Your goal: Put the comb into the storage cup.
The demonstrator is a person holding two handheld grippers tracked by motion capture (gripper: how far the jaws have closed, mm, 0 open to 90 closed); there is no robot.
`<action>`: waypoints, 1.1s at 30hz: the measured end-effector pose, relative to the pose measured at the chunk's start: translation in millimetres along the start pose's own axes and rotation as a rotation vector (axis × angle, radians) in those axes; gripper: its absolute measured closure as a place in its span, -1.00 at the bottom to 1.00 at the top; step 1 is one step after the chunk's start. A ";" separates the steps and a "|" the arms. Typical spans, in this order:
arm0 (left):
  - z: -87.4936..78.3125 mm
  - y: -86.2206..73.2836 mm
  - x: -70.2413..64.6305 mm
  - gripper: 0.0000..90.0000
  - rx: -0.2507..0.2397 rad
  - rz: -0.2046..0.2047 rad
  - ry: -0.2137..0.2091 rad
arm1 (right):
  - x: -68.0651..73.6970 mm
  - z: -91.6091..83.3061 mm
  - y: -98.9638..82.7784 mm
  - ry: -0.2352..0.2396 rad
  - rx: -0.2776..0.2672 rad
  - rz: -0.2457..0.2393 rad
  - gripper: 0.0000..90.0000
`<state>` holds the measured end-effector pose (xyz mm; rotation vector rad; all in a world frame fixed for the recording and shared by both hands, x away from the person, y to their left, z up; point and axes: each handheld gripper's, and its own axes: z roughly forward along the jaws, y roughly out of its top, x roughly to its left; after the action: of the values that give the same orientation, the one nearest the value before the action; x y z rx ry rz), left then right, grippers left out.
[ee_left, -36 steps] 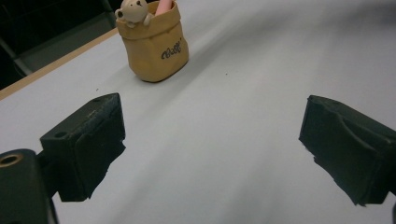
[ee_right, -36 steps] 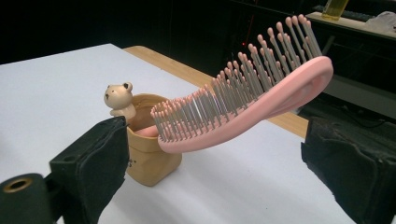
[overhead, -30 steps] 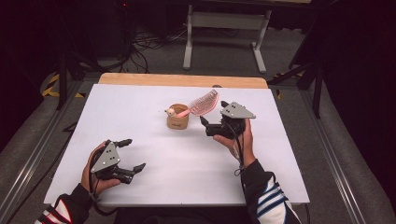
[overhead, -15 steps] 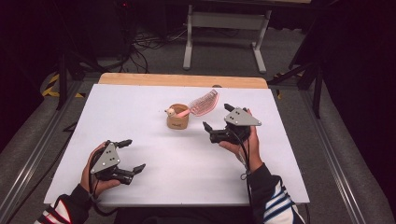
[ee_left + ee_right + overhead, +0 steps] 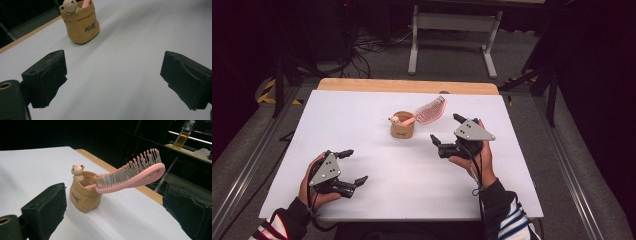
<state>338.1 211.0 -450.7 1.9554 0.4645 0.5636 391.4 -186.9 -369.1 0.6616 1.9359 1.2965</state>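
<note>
A small tan pot (image 5: pixel 402 130) with a bear figure on its rim stands mid-table; it is also in the left gripper view (image 5: pixel 81 23) and the right gripper view (image 5: pixel 85 195). A pink hairbrush (image 5: pixel 429 111) (image 5: pixel 130 176) leans in it, handle down, bristled head sticking out to the right. My right gripper (image 5: pixel 445 131) (image 5: pixel 112 212) is open, just right of the pot and brush, holding nothing. Near the front left, my left gripper (image 5: pixel 353 167) (image 5: pixel 112 82) is open and empty, well short of the pot.
The white table top (image 5: pixel 362 115) has a wooden strip (image 5: pixel 407 86) along its far edge. A grey metal stand (image 5: pixel 452 30) and cables lie on the floor beyond. A bottle (image 5: pixel 182 135) sits on a shelf far behind.
My right gripper has drawn back toward the near right, away from the brush and pot. The left gripper has stayed put.
</note>
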 end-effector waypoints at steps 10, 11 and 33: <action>-0.1 0.0 -0.2 -0.83 0.001 0.001 -0.002 | 5.3 -3.9 -0.2 -0.002 -0.007 -0.017 -0.87; 0.0 0.0 -0.2 -0.83 0.000 0.001 -0.003 | 6.1 -4.6 -0.3 -0.001 -0.006 -0.020 -0.87; 0.3 -0.2 -0.4 -0.83 0.003 0.003 -0.003 | 11.7 -15.2 -6.6 0.000 -0.001 -0.055 -0.87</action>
<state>337.9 210.6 -451.1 1.9599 0.4604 0.5624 372.0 -189.5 -374.7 0.6038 1.9397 1.2636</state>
